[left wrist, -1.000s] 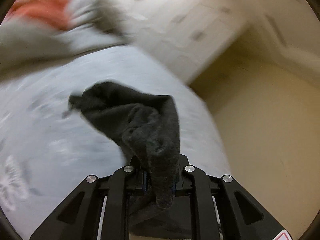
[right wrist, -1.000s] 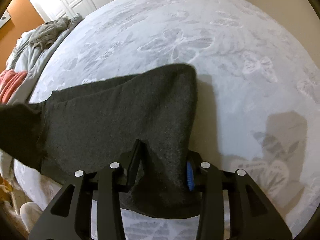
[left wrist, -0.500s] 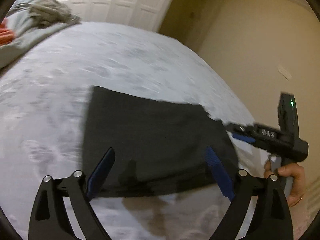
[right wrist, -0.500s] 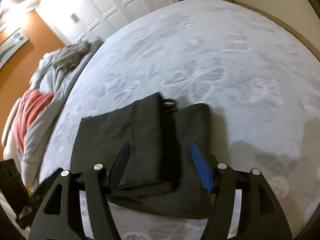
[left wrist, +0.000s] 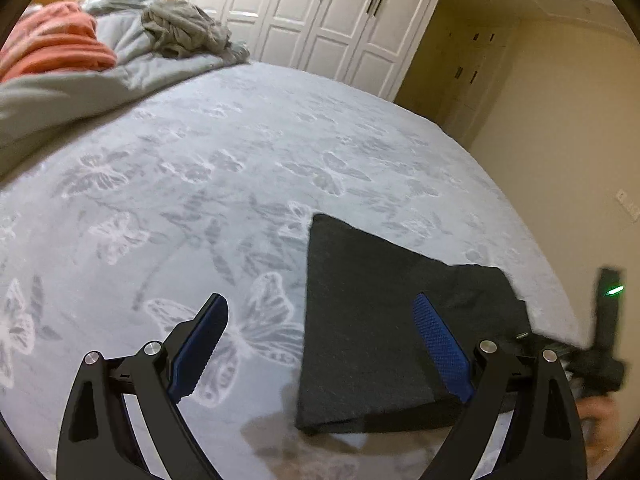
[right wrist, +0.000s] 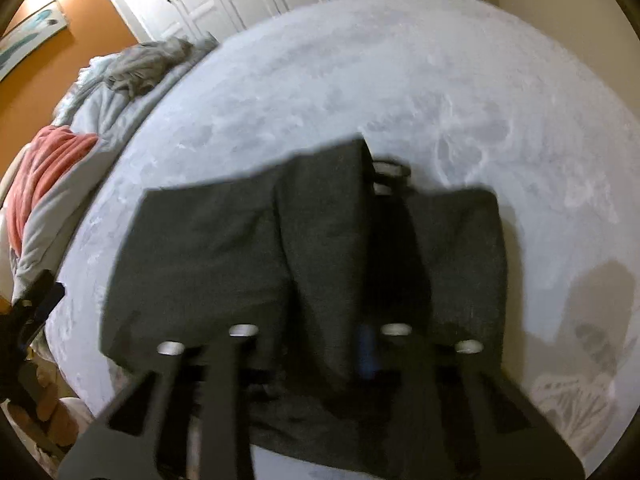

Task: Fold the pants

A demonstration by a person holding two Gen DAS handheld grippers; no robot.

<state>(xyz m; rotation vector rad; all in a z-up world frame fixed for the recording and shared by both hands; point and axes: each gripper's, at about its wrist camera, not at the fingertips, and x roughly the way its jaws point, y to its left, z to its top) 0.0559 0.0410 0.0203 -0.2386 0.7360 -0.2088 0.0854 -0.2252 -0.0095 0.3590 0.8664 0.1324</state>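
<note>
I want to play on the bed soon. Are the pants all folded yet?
Nearly. The dark pants already lie folded in a flat stack on the bedspread. The left gripper is open and holds nothing. The right gripper looks shut on the pants' near edge, though that view is blurry. Probably only a last tuck or tidy is left.

The bed [left wrist: 248,152], spread with a pale butterfly-patterned cover, carries the folded dark pants [left wrist: 372,320] near its edge, with a rumpled grey duvet [left wrist: 80,92] and a coral blanket [left wrist: 56,44] heaped at its far side.

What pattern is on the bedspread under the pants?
Pale grey bedspread with white butterflies, clearest in the left wrist view.
</note>
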